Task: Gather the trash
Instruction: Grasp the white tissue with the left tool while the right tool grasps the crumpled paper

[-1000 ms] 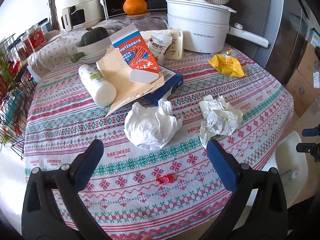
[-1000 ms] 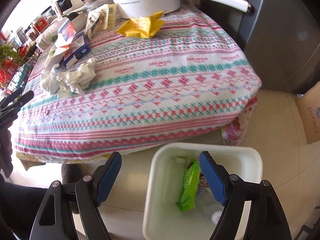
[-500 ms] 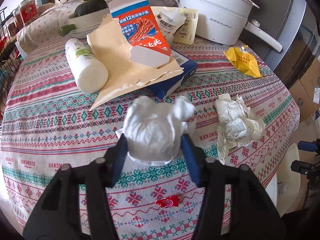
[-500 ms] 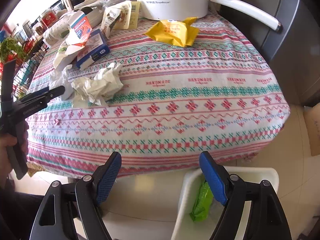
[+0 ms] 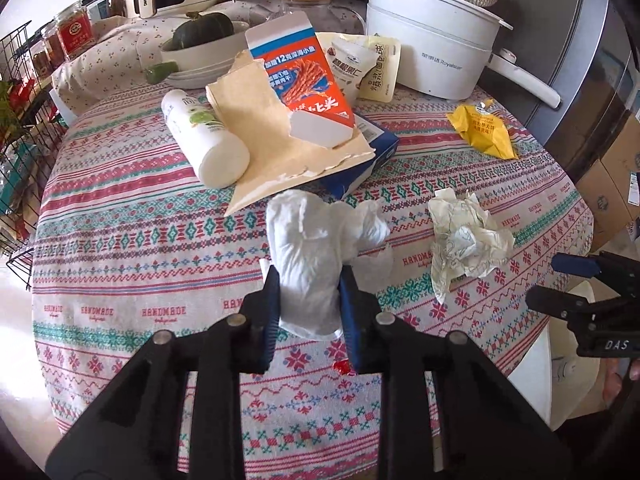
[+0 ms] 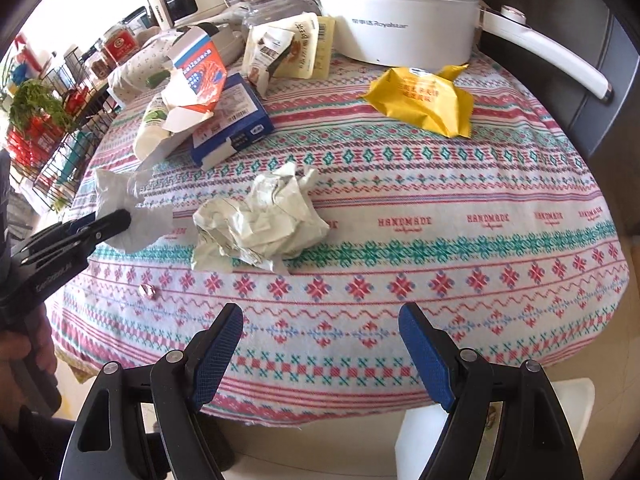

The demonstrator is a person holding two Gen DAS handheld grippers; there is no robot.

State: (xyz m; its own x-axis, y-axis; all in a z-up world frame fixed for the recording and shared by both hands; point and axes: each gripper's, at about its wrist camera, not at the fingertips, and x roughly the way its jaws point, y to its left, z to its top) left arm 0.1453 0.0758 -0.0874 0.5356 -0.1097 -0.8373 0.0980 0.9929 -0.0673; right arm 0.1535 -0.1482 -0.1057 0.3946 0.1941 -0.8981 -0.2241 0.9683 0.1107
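Now, from the left wrist view: the left gripper (image 5: 308, 312) has its jaws closing on a white tissue wad (image 5: 316, 248), its blue pads already pressing the wad's lower sides. The wad sits at the near middle of the table (image 5: 120, 240), just in front of a torn paper bag (image 5: 280, 148) and a blue box (image 5: 372, 160). To the right lies a second crumpled paper (image 5: 468, 240), and further off a yellow wrapper (image 5: 484, 132) near the white pot (image 5: 432, 56). A small red candy wrapper (image 5: 342, 367) peeks out just under the gripper's right finger. A white bottle (image 5: 204, 140), an orange carton (image 5: 304, 88) and snack packets (image 5: 364, 68) crowd the far side, close behind the wad. The right gripper (image 5: 560, 280) shows at the right edge.

From the right wrist view: the right gripper (image 6: 320, 360) hangs over the table's near edge with its jaws wide apart and nothing between them. The crumpled paper (image 6: 264, 220) lies ahead of it with a clear way in; the yellow wrapper (image 6: 420, 100) is far right. A corner of a white bin (image 6: 496, 432) shows below the table's edge, its contents hidden. At the left, the left gripper (image 6: 120, 220) pinches the tissue wad (image 6: 120, 200).

I judge the job well short of done: one piece is being taken, and at least the crumpled paper, both wrappers and the packaging remain.
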